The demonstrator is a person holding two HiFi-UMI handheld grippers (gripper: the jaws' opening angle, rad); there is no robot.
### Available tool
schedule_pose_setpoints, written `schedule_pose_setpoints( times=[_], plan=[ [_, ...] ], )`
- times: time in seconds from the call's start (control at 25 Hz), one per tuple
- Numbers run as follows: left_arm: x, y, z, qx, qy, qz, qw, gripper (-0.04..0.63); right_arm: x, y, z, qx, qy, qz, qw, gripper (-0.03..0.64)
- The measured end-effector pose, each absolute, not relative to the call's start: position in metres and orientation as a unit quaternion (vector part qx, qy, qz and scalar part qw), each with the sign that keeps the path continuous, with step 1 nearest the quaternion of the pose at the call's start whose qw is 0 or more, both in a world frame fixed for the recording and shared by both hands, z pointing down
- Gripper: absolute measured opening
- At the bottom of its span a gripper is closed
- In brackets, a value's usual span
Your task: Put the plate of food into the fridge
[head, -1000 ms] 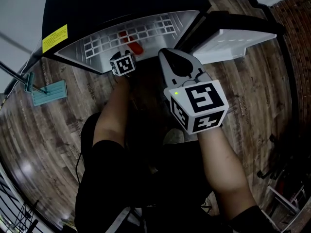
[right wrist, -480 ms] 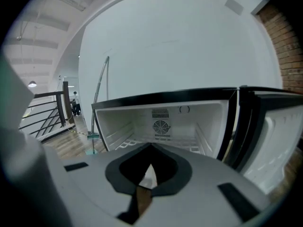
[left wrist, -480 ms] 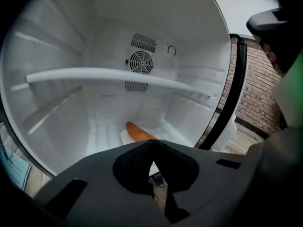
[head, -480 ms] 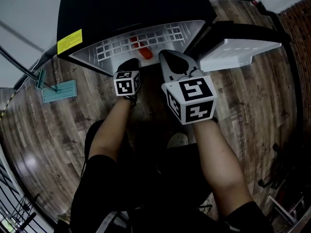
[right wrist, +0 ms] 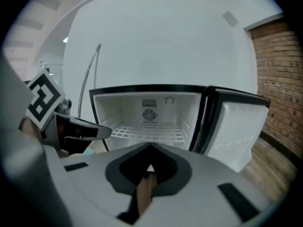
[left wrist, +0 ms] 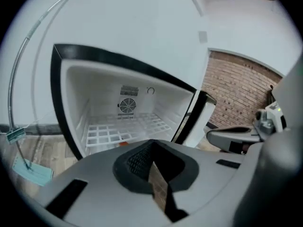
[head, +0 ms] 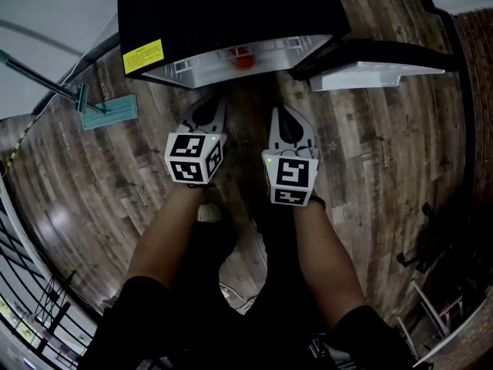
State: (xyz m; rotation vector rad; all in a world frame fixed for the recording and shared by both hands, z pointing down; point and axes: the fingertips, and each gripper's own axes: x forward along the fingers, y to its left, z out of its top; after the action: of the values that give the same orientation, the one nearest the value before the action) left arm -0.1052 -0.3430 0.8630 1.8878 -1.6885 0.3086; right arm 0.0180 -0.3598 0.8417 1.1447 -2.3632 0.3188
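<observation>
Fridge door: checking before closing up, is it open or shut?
Open: the fridge door stands swung out rightward, baring the white interior and wire shelf.

Fridge cabinet (head: pixel 231 6): black outside, white inside.
Fridge door (head: pixel 377 75): black shell, white inner liner.
Wire shelf (right wrist: pixel 147 132): white, open grid pattern.
Fan grille (right wrist: pixel 149 114): dark rings on the white back wall.
Sticker (head: pixel 144 55): yellow with dark print.
Item on the shelf (head: pixel 243 55): red-orange.
Floor (head: pixel 385 168): brown-grey wood-grain planks.
Brick wall (right wrist: pixel 279 79): red-brown with pale mortar lines.
Plain wall (right wrist: pixel 156 46): white.
Flat mop head (head: pixel 110 112): teal.
Left gripper (left wrist: pixel 152 145): light grey body, black mesh-textured pads.
Right gripper (right wrist: pixel 150 148): light grey body, black pads.
Left marker cube (head: pixel 192 158): white with black square markers.
Right marker cube (head: pixel 290 179): white with black square markers, one green light.
Person's clothing (head: pixel 154 314): black.
</observation>
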Motion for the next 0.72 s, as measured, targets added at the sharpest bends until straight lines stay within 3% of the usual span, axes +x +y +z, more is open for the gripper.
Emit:
schedule_pose_setpoints(
  times=[0.24, 0.56, 0.72],
  plan=[
    [-0.113, -0.264, 0.749, 0.720, -0.616, 0.133, 0.292, -0.003, 0.029, -0.264, 0.742, 0.437, -0.856, 0.137, 0.241, 0.012],
    [-0.093, -0.210, 0.497, 0.739, -0.600, 0.115, 0.284, -0.003, 0.036, -0.217, 0.470, 0.474, -0.841, 0.158, 0.206, 0.012],
    [-0.108, -0.237, 0.357, 0.767, -0.597, 0.094, 0.216, -0.003, 0.018, -0.229, 0.347, 0.491, -0.846, 0.137, 0.153, 0.012]
  ],
)
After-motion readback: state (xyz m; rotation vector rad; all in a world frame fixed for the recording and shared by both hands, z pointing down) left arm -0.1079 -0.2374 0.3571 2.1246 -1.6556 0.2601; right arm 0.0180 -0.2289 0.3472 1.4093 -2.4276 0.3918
